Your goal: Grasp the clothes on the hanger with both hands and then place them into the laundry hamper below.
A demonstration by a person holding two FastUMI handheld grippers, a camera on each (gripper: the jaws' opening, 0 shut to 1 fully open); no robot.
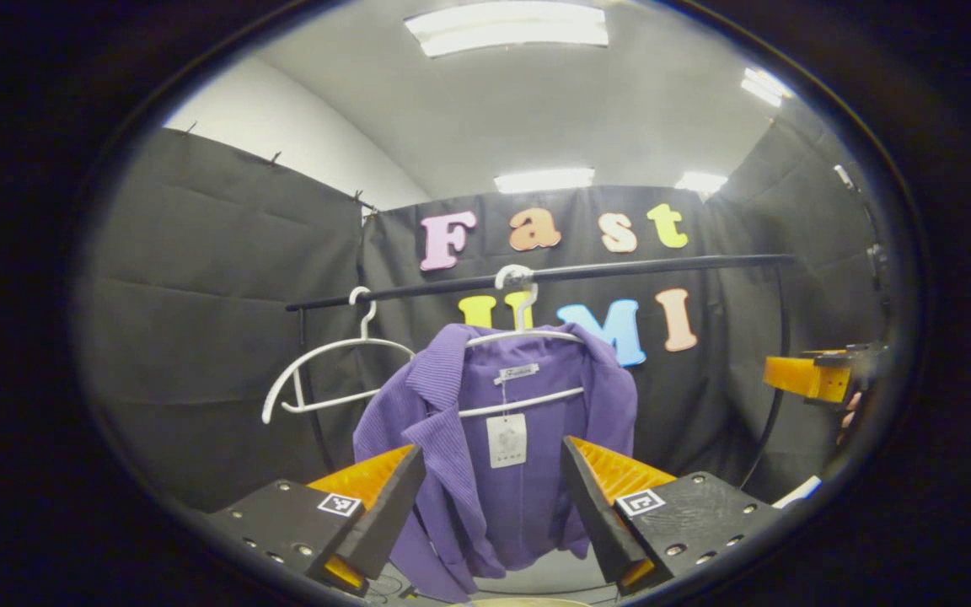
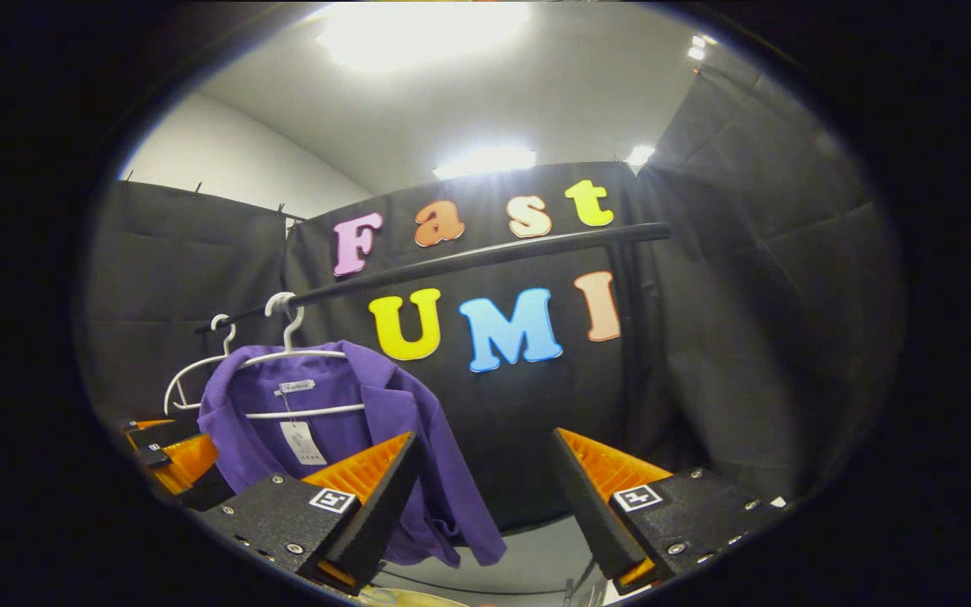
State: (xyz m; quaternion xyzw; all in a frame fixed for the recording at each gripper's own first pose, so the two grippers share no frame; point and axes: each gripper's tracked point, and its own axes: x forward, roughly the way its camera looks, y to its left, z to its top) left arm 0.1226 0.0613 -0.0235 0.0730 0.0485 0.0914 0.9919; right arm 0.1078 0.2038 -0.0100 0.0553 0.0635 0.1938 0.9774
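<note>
- Purple ribbed knit cloth jacket (image 1: pixel 452 421), soft and matt, smoother at the inner lining.
- 2 white plastic hangers, one bare (image 1: pixel 325 371) and one inside the jacket (image 1: pixel 528 337), lightly glossy.
- Black metal rail (image 1: pixel 637 267), smooth with a dull sheen.
- White paper tag (image 1: pixel 506 440), flat, matt.

Left gripper (image 1: pixel 494 493): two wedge-shaped fingers with ribbed inner faces are carried on flat black plates.
Left gripper markings: a square black-and-white tag is fixed on each plate; round screw heads are seen along the edges.
Right gripper (image 2: pixel 481 497): the same build is shown, with tagged, screwed black plates.
</note>
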